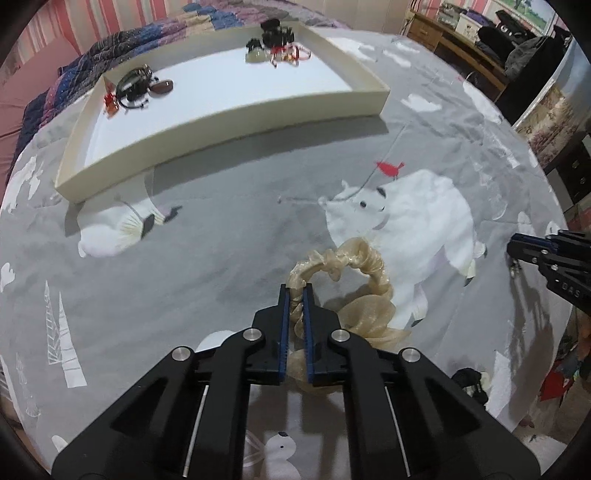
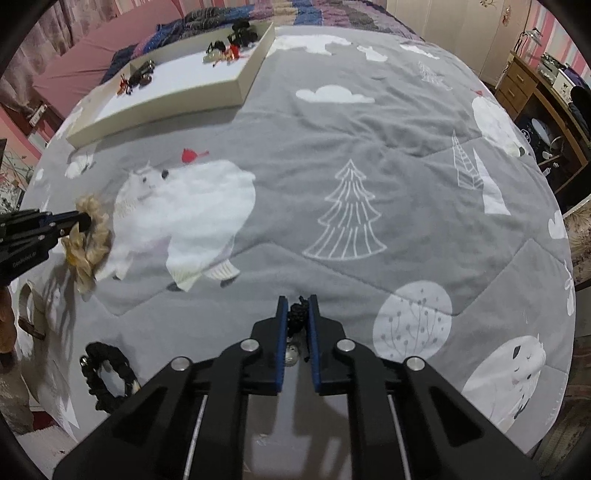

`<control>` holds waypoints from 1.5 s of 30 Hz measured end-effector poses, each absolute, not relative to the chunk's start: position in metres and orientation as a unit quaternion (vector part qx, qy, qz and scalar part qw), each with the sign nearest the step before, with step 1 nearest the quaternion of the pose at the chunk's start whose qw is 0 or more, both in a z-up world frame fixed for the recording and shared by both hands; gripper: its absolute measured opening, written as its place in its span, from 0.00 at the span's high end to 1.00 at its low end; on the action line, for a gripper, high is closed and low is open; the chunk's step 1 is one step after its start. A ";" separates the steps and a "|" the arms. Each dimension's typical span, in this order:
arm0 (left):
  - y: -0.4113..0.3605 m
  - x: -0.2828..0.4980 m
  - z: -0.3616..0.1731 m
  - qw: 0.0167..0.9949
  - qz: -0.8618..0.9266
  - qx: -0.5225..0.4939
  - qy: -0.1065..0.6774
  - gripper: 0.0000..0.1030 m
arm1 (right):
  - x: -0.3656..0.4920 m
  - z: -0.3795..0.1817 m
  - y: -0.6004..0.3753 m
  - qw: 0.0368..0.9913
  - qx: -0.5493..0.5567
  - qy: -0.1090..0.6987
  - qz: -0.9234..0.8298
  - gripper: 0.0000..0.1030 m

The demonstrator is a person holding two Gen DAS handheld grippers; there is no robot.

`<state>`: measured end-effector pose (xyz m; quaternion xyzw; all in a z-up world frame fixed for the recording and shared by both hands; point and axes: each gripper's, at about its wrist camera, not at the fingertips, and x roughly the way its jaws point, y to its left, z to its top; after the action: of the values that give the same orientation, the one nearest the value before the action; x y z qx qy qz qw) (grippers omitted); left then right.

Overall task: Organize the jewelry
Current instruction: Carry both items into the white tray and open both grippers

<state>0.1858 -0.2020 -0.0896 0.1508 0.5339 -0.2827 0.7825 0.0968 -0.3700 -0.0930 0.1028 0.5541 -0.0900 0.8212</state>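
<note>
My left gripper (image 1: 296, 290) is shut on a cream ruffled scrunchie (image 1: 354, 258) and holds it over the grey bedspread; it also shows at the left of the right wrist view (image 2: 83, 220), with the scrunchie (image 2: 90, 243) hanging from it. My right gripper (image 2: 298, 301) is shut on a small black beaded piece with a silver charm (image 2: 297, 317); its tip shows at the right edge of the left wrist view (image 1: 517, 245). A cream tray (image 1: 236, 110) at the far side holds several dark and red hair pieces (image 1: 273, 35); it also shows in the right wrist view (image 2: 236, 86).
A black scrunchie (image 2: 107, 373) lies on the bedspread near the front left edge, also seen in the left wrist view (image 1: 471, 380). A striped quilt (image 2: 258, 11) lies behind the tray. A wooden desk (image 2: 532, 88) stands to the right of the bed.
</note>
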 end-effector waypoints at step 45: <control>-0.139 0.435 -0.069 0.850 -0.118 0.096 0.504 0.95 | 0.394 -0.065 -0.345 0.861 0.089 0.494 -0.080 0.90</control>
<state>0.4345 -0.1393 -0.0690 0.0955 0.5044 -0.1177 0.8500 0.3937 -0.3448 -0.0652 0.0888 0.4945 -0.0800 0.8609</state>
